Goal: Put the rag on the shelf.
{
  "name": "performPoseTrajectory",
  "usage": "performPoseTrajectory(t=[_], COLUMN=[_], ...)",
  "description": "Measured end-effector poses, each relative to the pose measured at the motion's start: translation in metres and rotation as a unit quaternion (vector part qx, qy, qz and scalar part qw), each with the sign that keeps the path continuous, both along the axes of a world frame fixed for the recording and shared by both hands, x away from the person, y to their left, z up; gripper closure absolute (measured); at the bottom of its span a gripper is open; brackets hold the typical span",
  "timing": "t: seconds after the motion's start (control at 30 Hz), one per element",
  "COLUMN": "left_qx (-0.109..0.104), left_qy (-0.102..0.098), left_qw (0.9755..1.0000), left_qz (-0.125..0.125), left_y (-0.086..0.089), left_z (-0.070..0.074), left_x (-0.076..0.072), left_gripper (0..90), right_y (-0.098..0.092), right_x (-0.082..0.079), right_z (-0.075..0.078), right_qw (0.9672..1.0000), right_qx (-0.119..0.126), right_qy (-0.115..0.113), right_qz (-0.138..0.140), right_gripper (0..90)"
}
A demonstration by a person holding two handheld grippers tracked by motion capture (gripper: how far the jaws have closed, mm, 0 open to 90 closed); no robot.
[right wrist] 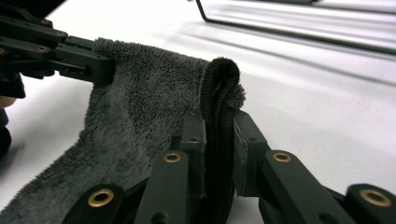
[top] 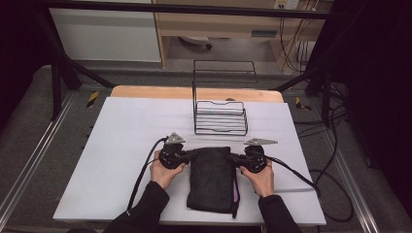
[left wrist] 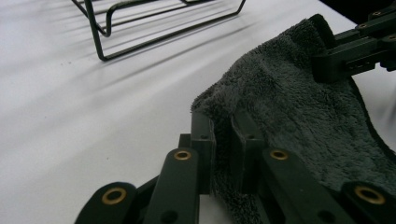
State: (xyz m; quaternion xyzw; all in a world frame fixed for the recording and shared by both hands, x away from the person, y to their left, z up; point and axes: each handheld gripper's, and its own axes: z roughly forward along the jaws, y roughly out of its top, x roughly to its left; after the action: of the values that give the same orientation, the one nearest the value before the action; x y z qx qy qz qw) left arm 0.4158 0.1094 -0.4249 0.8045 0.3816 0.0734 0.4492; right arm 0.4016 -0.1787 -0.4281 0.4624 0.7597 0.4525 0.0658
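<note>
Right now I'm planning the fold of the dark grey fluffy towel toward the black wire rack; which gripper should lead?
Neither clearly: left gripper and right gripper each clamp a far corner of the towel. The rack sits slightly right, mildly favouring the right.

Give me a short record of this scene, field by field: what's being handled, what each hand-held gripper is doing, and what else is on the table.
item: dark towel, folded, flat on the table
left hand-held gripper: shut on the towel's far left corner
right hand-held gripper: shut on the towel's far right corner
other: wire rack beyond the towel, apart from it
</note>
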Motion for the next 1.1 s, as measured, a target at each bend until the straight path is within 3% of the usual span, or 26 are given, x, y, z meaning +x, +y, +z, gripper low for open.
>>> performPoseTrajectory(t=[0.17, 0.67, 1.1], left_qx=[-0.015, -0.032, -0.039], left_qy=[-0.008, -0.046, -0.084], left_qw=[0.9999, 0.9984, 0.9956], left_qz=[0.000, -0.001, -0.009], left_y=[0.003, 0.004, 0.000], left_z=[0.005, 0.030, 0.056], left_x=[-0.006, -0.022, -0.030], left_gripper=[81.2, 81.2, 81.3], right_y=[-0.002, -0.001, -0.004], right_x=[-0.006, -0.020, -0.031], right_z=[0.005, 0.026, 0.053], right_qw=[0.9999, 0.9985, 0.9944], right_qx=[0.009, 0.009, 0.007], right_qy=[-0.013, -0.055, -0.105], right_qz=[-0.001, -0.004, -0.015], right_gripper=[78.1, 78.4, 78.7])
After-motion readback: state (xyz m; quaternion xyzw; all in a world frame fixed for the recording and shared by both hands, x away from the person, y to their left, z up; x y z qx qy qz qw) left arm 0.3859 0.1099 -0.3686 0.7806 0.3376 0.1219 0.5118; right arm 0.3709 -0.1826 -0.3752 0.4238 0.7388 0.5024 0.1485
